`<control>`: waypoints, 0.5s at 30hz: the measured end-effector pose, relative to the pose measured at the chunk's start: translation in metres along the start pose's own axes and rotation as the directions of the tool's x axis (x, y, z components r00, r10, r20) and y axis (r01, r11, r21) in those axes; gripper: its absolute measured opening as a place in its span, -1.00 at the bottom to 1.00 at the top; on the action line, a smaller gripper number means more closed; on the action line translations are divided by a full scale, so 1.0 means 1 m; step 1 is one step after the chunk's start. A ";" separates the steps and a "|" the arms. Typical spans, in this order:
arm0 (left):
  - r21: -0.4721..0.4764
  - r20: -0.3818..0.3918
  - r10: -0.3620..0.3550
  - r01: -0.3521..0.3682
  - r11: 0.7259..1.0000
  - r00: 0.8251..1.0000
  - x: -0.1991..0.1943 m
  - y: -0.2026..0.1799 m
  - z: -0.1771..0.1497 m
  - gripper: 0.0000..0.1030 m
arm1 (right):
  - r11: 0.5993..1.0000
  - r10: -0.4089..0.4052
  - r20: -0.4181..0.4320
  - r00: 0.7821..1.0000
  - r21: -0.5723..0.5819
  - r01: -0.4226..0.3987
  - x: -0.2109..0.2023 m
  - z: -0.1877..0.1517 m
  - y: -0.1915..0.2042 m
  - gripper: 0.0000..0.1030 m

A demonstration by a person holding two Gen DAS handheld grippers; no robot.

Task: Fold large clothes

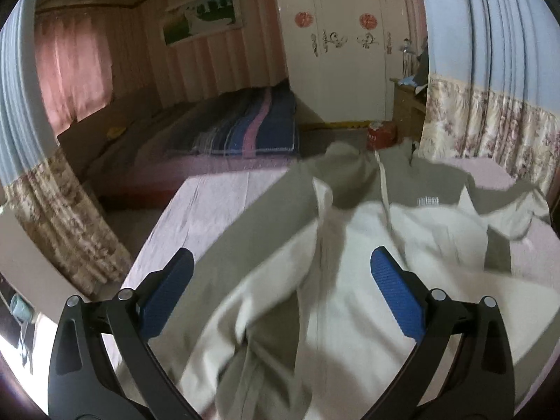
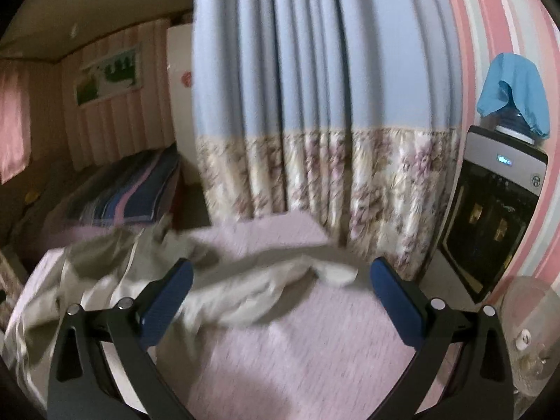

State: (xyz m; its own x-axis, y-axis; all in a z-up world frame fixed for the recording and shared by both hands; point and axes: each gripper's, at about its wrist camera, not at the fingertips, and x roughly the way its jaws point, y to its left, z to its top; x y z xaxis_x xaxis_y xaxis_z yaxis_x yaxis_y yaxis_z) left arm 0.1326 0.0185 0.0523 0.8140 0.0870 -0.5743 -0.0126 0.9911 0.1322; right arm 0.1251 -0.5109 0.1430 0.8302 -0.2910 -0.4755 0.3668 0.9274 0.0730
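Note:
A large grey and cream hoodie lies crumpled on a pink-sheeted surface, hood end far from me, a white drawstring down its front. My left gripper is open above the cream body, holding nothing. In the right wrist view the same hoodie lies at the left, with one cream sleeve stretched out to the right across the pink sheet. My right gripper is open, hovering over that sleeve, empty.
A blue curtain with floral hem hangs just behind the surface. A bed with a striped blanket lies at the far left, a white wardrobe behind. A water dispenser stands at the right, a red container on the floor.

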 end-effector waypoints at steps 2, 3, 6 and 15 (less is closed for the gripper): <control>-0.004 0.010 -0.040 0.040 0.999 0.999 0.012 -0.004 0.015 0.94 | 0.999 -0.014 -0.013 1.000 0.037 0.014 0.022 0.016 -0.013 0.97; -0.006 0.014 -0.050 0.050 0.999 0.999 0.016 -0.006 0.019 0.94 | 0.998 -0.009 -0.033 0.999 0.062 0.011 0.039 0.021 -0.023 0.97; -0.025 0.012 -0.089 0.089 0.996 0.996 0.038 -0.017 0.023 0.94 | 0.988 -0.022 -0.113 0.993 0.152 0.039 0.082 0.014 -0.047 0.97; 0.021 -0.050 -0.108 0.109 0.994 0.993 0.089 -0.046 0.007 0.94 | 0.870 0.031 -0.365 0.930 0.468 0.155 0.212 -0.056 -0.134 0.24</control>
State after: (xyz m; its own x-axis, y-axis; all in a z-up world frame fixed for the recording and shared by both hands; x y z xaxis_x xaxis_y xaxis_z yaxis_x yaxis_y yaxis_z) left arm 0.2097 -0.0200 0.0010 0.7805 -0.0158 -0.6249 0.0886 0.9924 0.0857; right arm 0.2286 -0.6836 -0.0170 0.6306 -0.1559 -0.7603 0.6440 0.6519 0.4004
